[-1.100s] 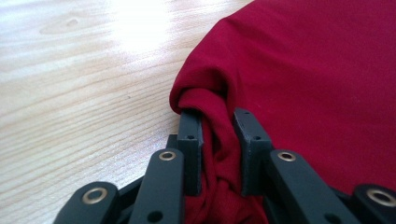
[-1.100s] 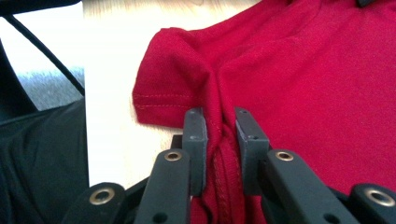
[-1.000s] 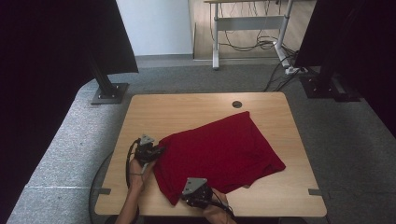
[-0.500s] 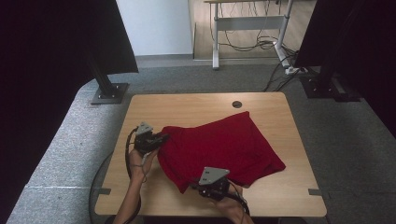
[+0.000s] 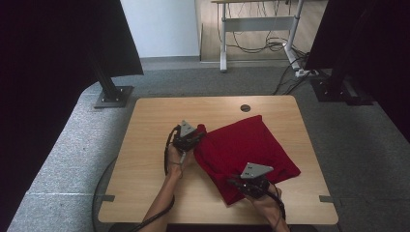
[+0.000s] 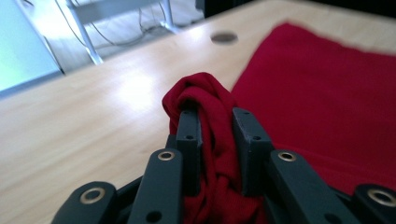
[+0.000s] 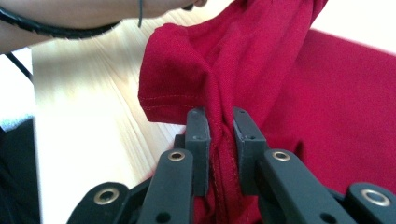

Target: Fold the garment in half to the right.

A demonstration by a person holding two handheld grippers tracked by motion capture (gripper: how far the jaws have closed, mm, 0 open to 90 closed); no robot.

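A red cloth garment (image 5: 246, 147) lies on the wooden table (image 5: 145, 125), its left edge lifted and folded over toward the right. My left gripper (image 5: 197, 137) is shut on a bunched corner of the red cloth (image 6: 205, 100) at the fold's far end. My right gripper (image 5: 236, 182) is shut on the cloth's hemmed near edge (image 7: 219, 135), close to the table's front. In the right gripper view the cloth hangs stretched between both grips, with the other forearm (image 7: 70, 14) above it.
A round cable hole (image 5: 245, 108) sits near the table's far edge. Black cables trail from both grippers off the table's front. Grey carpet surrounds the table, with dark stands (image 5: 113, 94) at the left and right and another desk frame (image 5: 256, 24) behind.
Both grippers have moved right and away from the person, lifting slightly, carrying the cloth's left edge over the rest of it. The spread cloth now covers less of the table's left half.
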